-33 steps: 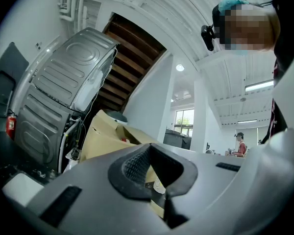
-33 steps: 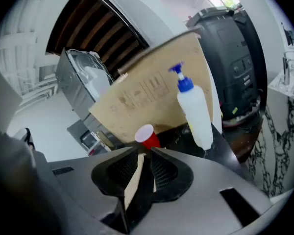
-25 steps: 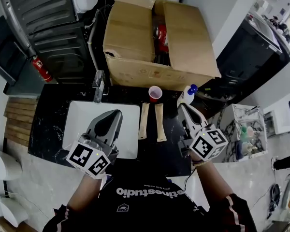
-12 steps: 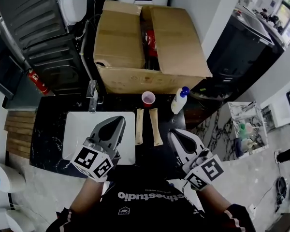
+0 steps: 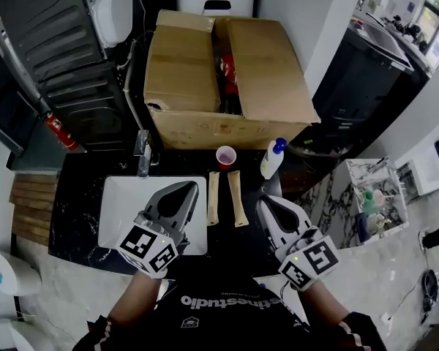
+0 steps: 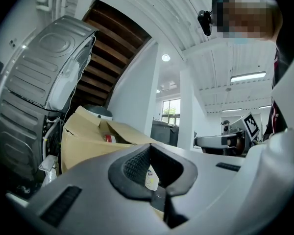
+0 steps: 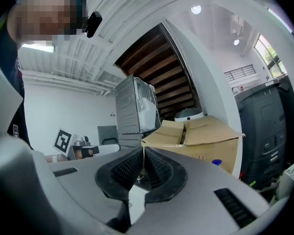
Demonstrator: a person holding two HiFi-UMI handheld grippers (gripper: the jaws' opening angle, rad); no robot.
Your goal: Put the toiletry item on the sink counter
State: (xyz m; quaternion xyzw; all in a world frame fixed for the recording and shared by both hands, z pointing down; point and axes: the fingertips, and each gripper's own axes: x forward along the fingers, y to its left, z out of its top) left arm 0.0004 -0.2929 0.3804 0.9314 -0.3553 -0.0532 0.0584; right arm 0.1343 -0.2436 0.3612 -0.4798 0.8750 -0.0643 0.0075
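Left hand-held gripper (image 5: 187, 190) clenched, empty, over sink (image 5: 117, 196). Right hand-held gripper (image 5: 265, 205) clenched, empty. Toiletry bottle (image 5: 271, 161) upright near desk (image 5: 77, 196) edge.

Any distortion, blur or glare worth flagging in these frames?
Head view: sharp, edges bowed, black counter reads dark. Left gripper view: heavy fisheye, near jaws soft, ceiling strip light bright. Right gripper view: same fisheye, black vignette in corners.

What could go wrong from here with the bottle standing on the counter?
The blue-capped bottle stands upright, apparently close to the right end of the counter and beside the pink cup; a knock might send it over the edge or into the cup. The right tongs, shut and empty, point toward it, so a forward sweep could topple it.
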